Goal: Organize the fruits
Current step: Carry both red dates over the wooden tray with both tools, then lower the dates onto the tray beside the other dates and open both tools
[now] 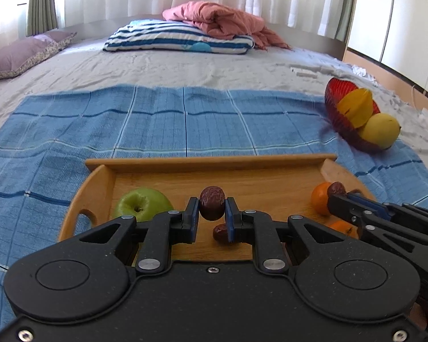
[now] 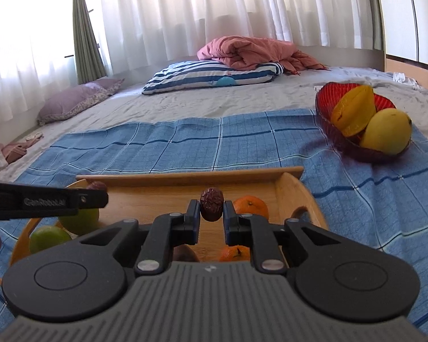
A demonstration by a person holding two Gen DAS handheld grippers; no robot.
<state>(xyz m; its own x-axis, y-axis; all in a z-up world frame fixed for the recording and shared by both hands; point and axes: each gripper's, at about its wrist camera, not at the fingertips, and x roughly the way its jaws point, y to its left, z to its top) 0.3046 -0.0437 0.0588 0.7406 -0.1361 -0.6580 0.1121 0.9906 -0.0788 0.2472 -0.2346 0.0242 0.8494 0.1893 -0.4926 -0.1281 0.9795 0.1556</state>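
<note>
Each gripper pinches a date over the tray [image 1: 208, 165]: the left gripper [image 1: 212, 213] clamps one date [image 1: 212, 203], the right gripper [image 2: 211, 213] another date [image 2: 211, 203]. An apple [image 1: 141, 203] and oranges [image 2: 251, 205] lie in the tray. This looks like the carry step; next, both dates likely need moving toward the red bowl [image 2: 328, 114] without squeezing harder.

The left tool [image 1: 212, 213] pinches a brown date [image 1: 212, 203] above the wooden tray [image 1: 208, 163], near a green apple [image 1: 142, 203]

Three dates [image 1: 212, 207], two green apples [image 2: 80, 218], two oranges [image 2: 251, 206], one mango [image 2: 386, 131], one starfruit [image 2: 353, 111], one tray [image 1: 211, 162], one red bowl [image 2: 328, 94].
</note>
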